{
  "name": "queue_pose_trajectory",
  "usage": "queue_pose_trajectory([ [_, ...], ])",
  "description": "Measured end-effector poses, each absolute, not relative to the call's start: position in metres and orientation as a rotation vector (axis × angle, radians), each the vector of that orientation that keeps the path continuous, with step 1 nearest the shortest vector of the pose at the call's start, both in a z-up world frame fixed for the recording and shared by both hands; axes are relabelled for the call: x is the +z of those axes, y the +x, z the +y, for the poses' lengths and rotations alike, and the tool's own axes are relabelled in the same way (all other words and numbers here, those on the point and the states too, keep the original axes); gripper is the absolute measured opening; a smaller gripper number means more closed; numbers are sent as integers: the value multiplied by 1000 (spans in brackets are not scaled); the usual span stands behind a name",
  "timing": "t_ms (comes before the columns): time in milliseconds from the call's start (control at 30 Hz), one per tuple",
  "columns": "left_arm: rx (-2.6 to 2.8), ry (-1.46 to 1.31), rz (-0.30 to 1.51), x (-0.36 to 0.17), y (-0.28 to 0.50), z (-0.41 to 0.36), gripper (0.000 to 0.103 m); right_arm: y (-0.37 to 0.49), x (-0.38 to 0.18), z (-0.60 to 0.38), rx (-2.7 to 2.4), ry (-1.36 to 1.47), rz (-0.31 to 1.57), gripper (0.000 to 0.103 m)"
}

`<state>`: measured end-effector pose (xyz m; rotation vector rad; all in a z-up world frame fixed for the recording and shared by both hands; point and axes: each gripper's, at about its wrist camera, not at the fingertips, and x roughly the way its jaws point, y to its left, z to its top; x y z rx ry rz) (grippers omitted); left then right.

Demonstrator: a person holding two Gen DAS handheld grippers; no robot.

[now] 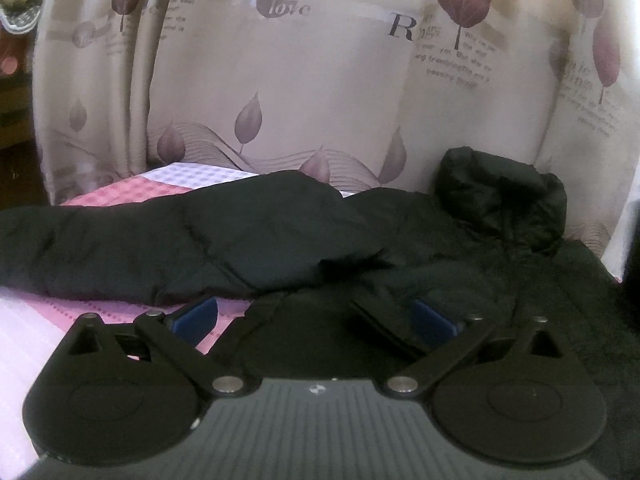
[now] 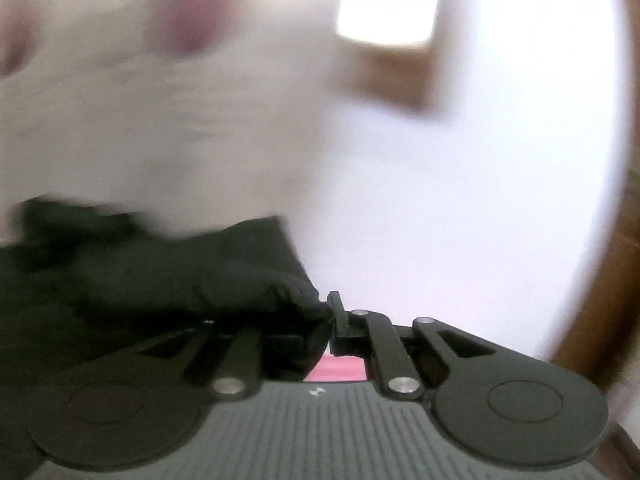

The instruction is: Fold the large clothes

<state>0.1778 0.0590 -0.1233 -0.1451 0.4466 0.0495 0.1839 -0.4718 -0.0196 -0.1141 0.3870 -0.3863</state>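
A black puffer jacket (image 1: 280,232) lies spread on a pink checked bedspread (image 1: 112,304). Its hood (image 1: 504,200) is bunched at the far right and one sleeve (image 1: 120,240) stretches out to the left. My left gripper (image 1: 316,316) is open and low over the jacket's near edge. A fold of black fabric lies between its blue pads (image 1: 196,314), and neither pad presses on it. In the blurred right wrist view my right gripper (image 2: 330,318) is shut on a bunch of the black jacket (image 2: 180,280), which trails off to the left.
A beige curtain (image 1: 320,80) with purple leaves and printed words hangs close behind the bed. Dark furniture (image 1: 16,80) stands at the far left. The right wrist view shows a white wall (image 2: 460,200) and a brown wooden frame (image 2: 600,300) on the right.
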Motion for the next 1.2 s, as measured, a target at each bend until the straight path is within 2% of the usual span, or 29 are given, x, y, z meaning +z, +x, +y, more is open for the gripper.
queue_pose_trajectory([
  [100, 47, -137, 454, -123, 179, 58, 102, 137, -12, -566, -563, -74, 415, 10],
  [233, 27, -116, 473, -125, 181, 55, 103, 112, -49, -655, -613, 111, 571, 10],
  [333, 22, -99, 497, -127, 184, 53, 103, 109, -90, -680, -606, 300, 628, 10],
  [433, 28, -105, 509, -129, 185, 55, 103, 101, -123, -697, -598, 546, 577, 11],
  [600, 69, -98, 552, -132, 184, 60, 103, 88, -144, -697, -557, 765, 525, 16],
  [633, 80, -97, 563, -133, 184, 61, 103, 81, -144, -696, -543, 794, 517, 21],
  [667, 84, -95, 577, -134, 184, 62, 103, 69, -140, -696, -525, 827, 507, 33],
  [700, 83, -93, 586, -134, 184, 63, 103, 59, -139, -693, -498, 864, 506, 40],
  [733, 83, -88, 593, -135, 184, 63, 103, 48, -139, -687, -460, 903, 509, 58],
  [767, 82, -80, 596, -135, 184, 62, 103, 36, -138, -679, -416, 938, 507, 72],
  [833, 76, -63, 593, -134, 184, 60, 103, 10, -130, -654, -312, 935, 530, 78],
  [1033, 92, -48, 597, -134, 183, 56, 103, -47, -121, -557, -52, 764, 765, 78],
  [1100, 103, -42, 610, -135, 180, 58, 103, -59, -124, -530, 31, 757, 782, 77],
  [1133, 113, -37, 618, -136, 180, 58, 103, -62, -124, -515, 69, 717, 795, 63],
  [1167, 117, -31, 629, -137, 179, 59, 103, -64, -123, -500, 88, 661, 807, 31],
  [1200, 116, -28, 641, -138, 178, 60, 103, -64, -122, -485, 99, 591, 819, 26],
])
